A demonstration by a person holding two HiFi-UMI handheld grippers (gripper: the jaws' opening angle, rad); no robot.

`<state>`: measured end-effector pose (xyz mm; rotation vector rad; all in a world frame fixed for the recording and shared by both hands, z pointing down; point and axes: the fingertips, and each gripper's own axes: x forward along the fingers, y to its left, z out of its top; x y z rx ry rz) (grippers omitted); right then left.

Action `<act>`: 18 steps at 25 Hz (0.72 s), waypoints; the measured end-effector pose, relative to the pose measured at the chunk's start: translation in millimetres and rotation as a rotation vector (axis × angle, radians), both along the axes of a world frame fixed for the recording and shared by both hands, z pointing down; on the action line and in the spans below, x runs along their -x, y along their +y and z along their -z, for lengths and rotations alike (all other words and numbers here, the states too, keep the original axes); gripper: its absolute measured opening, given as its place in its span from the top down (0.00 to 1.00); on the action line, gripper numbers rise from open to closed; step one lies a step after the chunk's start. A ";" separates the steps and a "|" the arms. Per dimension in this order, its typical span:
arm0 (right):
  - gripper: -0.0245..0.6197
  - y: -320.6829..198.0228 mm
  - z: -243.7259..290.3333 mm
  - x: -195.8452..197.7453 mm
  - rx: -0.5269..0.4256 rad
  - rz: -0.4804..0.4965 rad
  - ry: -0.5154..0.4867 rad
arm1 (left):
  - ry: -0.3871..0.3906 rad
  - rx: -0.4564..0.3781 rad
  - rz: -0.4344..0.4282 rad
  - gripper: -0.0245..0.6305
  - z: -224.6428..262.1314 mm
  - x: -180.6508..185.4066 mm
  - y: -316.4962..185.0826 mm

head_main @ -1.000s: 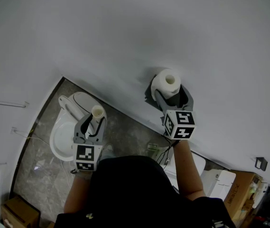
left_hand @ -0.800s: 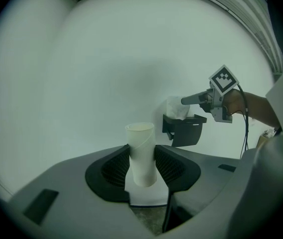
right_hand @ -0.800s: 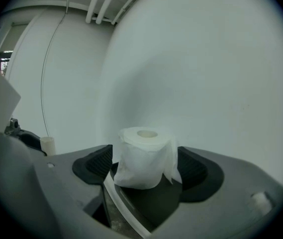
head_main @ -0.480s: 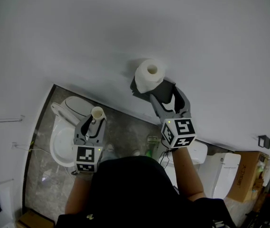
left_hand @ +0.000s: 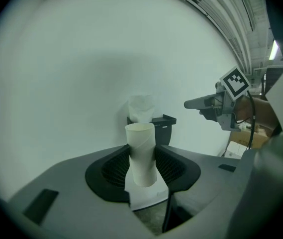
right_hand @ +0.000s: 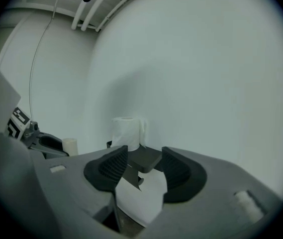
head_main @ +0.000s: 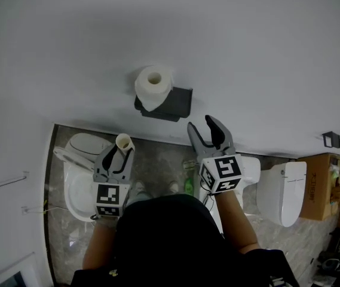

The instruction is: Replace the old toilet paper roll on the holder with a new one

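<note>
The new white toilet paper roll sits on the black holder on the white wall. My right gripper hangs below and to the right of the holder, apart from it. Its jaws have just been closing and nothing is between them; a gap still shows. From the right gripper view the roll and holder lie ahead of the right gripper. My left gripper is shut on the empty cardboard tube, held upright between its pads, left of the holder.
A white toilet bowl stands below the left gripper on the grey stone floor. A second white fixture and a cardboard box are at the right. A green bottle stands by the person's feet.
My right gripper has let go of the new roll and drawn back from the holder, its jaws narrower. The roll stays on the holder. My left gripper keeps the cardboard tube.
</note>
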<state>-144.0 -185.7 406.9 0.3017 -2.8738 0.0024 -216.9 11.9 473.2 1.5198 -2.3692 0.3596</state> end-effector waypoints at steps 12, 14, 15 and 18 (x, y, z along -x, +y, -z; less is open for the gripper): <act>0.76 -7.5 -27.7 -77.4 0.033 -0.116 0.057 | 0.003 -0.010 -0.221 0.70 2.7 -44.1 -69.0; 0.78 -8.2 -33.8 -88.9 0.043 -0.141 0.067 | 0.001 -0.012 -0.249 0.70 3.1 -49.7 -75.9; 0.78 -8.9 -36.5 -94.3 0.048 -0.154 0.071 | 0.003 -0.011 -0.260 0.70 3.3 -52.1 -78.8; 0.78 -11.2 -42.7 -108.0 0.064 -0.186 0.077 | 0.006 -0.010 -0.289 0.70 3.7 -58.8 -87.4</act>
